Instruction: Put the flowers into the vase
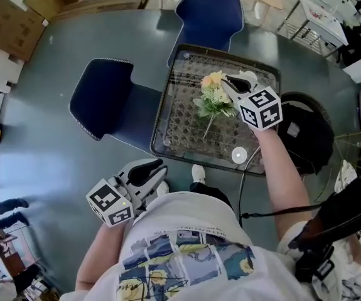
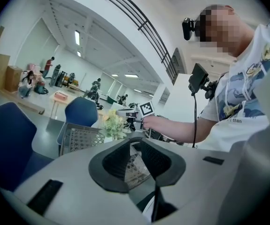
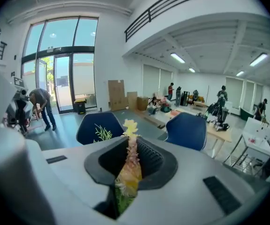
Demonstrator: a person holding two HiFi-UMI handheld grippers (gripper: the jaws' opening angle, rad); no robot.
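Observation:
A small bunch of artificial flowers [image 1: 213,96], yellow and peach blooms over green leaves and a thin stem, hangs above the glass-topped wicker table [image 1: 161,115]. My right gripper [image 1: 225,80] is shut on it from the right, up at the blooms. In the right gripper view the flowers [image 3: 130,158] are pinched between the black pads [image 3: 149,161]. My left gripper [image 1: 158,168] is low at my left side, away from the table, jaws together and empty [image 2: 137,146]. Its view shows the flowers [image 2: 113,125] held aloft. A small white round object [image 1: 238,155] sits on the table's near edge; I cannot tell what it is.
Two blue chairs stand by the table, one to its left [image 1: 105,102] and one behind it [image 1: 208,11]. A black round seat or bag [image 1: 306,130] is at the table's right. Cardboard boxes [image 1: 17,24] lie far left. A cable runs along my right arm.

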